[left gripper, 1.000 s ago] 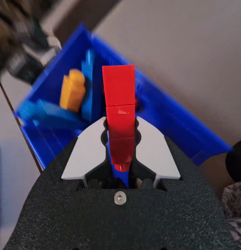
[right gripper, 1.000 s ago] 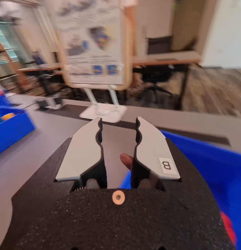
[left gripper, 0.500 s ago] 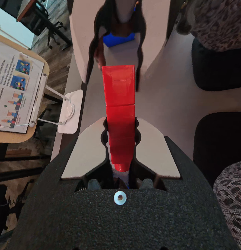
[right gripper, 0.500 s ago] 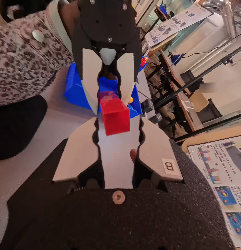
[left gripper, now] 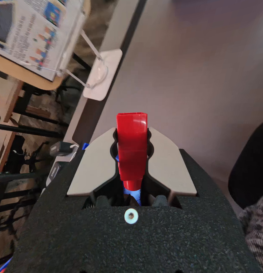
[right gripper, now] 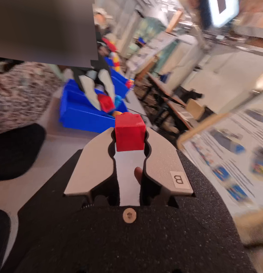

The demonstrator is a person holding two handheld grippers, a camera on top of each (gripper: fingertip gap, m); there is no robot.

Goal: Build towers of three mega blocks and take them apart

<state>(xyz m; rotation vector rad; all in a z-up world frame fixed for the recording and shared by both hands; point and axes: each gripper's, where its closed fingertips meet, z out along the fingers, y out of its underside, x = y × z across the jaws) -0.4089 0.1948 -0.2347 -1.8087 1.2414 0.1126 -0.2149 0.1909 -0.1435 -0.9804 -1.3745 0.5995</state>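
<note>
Red two-block stack [left gripper: 131, 147] sits clamped between the fingers of the left hand-held gripper [left gripper: 131, 131], its open hollow end pointing fwd past the fingertips and its stud end back toward the gripper body. Left gripper is held above the grey surface [left gripper: 194, 73], aimed along it w/ the surface's far edge running diagonally at left. Right hand-held gripper [right gripper: 129, 130] is closed on a single red block [right gripper: 129, 133] at its fingertips, stud facing away; a fingertip of the person's hand [right gripper: 138, 173] shows between the finger bases.

Right wrist view only: left gripper seen from the front [right gripper: 106, 102], tilted down, w/ the red stack [right gripper: 106, 102] poking out, just apart from the single block. Behind it a blue bin [right gripper: 83, 118] on the surface, holding more blocks, blurred. Also a patterned sleeve [right gripper: 21, 94] at left.

Left wrist view only: clear stand base [left gripper: 102, 73] at the surface's edge, carrying a printed sheet [left gripper: 29, 37]; power adapters [left gripper: 60, 149] lie near the same edge, lower down.
</note>
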